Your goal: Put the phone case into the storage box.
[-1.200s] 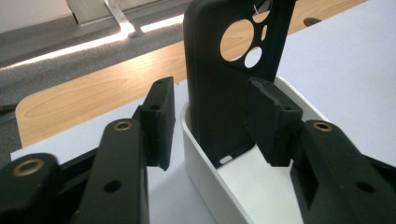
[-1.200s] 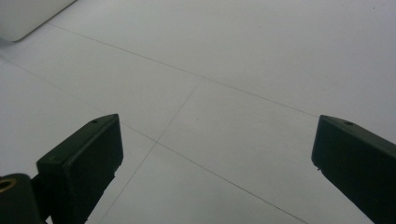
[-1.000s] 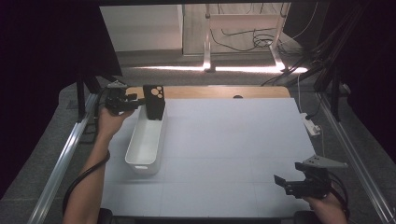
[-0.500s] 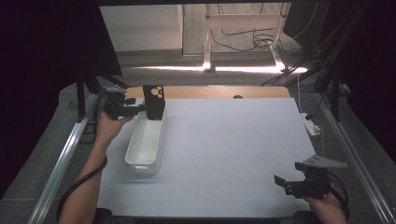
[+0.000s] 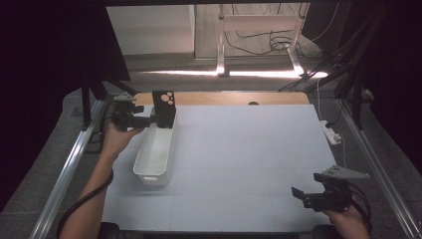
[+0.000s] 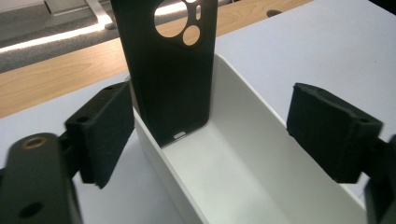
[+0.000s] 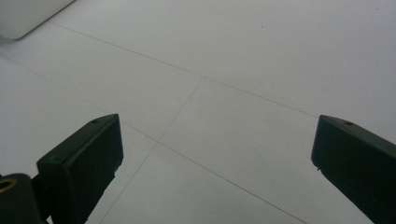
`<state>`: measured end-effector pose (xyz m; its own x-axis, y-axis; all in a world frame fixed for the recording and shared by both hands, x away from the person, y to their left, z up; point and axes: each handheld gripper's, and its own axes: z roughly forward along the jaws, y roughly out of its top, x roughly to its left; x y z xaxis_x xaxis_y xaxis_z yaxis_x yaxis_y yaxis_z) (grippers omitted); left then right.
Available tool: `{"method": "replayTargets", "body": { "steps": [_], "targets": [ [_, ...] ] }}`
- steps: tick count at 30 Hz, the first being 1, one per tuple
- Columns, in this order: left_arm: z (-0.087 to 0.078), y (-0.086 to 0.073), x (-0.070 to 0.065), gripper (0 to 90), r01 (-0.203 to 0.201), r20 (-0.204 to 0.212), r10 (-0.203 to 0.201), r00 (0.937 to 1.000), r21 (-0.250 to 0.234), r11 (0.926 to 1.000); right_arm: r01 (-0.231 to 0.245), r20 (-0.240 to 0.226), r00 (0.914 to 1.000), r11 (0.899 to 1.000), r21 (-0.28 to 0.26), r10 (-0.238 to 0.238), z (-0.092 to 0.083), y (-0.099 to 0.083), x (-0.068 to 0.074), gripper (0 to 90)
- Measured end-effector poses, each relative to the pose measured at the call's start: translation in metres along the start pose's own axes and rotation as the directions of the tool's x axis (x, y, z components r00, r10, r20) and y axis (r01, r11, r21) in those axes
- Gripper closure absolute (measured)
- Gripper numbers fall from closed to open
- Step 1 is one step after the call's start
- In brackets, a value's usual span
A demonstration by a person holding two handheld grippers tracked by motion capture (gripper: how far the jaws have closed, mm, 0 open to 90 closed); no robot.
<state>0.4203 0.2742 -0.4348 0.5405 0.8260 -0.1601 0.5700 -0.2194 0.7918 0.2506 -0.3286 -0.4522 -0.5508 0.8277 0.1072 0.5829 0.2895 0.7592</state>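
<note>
A black phone case (image 6: pixel 170 70) is standing upright in the white bin (image 5: pixel 155 152) — the left claw (image 6: pixel 210 135) is gaping wide before it; the right claw (image 7: pixel 215 158) is hovering open over the desk (image 5: pixel 249 149).

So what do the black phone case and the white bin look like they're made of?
The phone case looks like matte black silicone or soft plastic: dull, no glare, clean camera cutouts. The bin looks like smooth moulded white plastic, with thin walls, rounded corners and a faint sheen. Neither can be confirmed by sight alone.
</note>
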Motion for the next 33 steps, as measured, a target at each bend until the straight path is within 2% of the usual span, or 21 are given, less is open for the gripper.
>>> {"method": "replayTargets", "body": {
  "steps": [13, 19, 26, 33],
  "targets": [
    [-0.008, -0.010, -0.018, 4.5, -0.009, 0.018, 0.009, 0.9998, -0.006, 0.9999, -0.008, 0.003, 1.0000, 1.000, 0.003, 0.008, 0.001, 0.000, -0.001, 0.6],
    [-0.012, -0.016, -0.024, 2.8, 0.005, 0.034, -0.005, 0.9994, -0.011, 0.9999, -0.013, 0.006, 0.9999, 1.000, 0.004, 0.013, 0.001, 0.000, -0.001, 0.0],
    [-0.018, -0.023, -0.032, 1.3, 0.011, 0.039, -0.010, 0.9992, -0.015, 0.9998, 0.024, 0.009, 0.9997, 1.000, 0.005, -0.024, 0.001, 0.000, 0.003, 0.7],
    [-0.022, -0.027, -0.045, 0.2, -0.010, 0.035, 0.011, 0.9993, -0.017, 0.9998, 0.020, 0.006, 0.9998, 1.000, 0.003, -0.020, 0.000, 0.000, 0.003, 0.0]
  ]
}}
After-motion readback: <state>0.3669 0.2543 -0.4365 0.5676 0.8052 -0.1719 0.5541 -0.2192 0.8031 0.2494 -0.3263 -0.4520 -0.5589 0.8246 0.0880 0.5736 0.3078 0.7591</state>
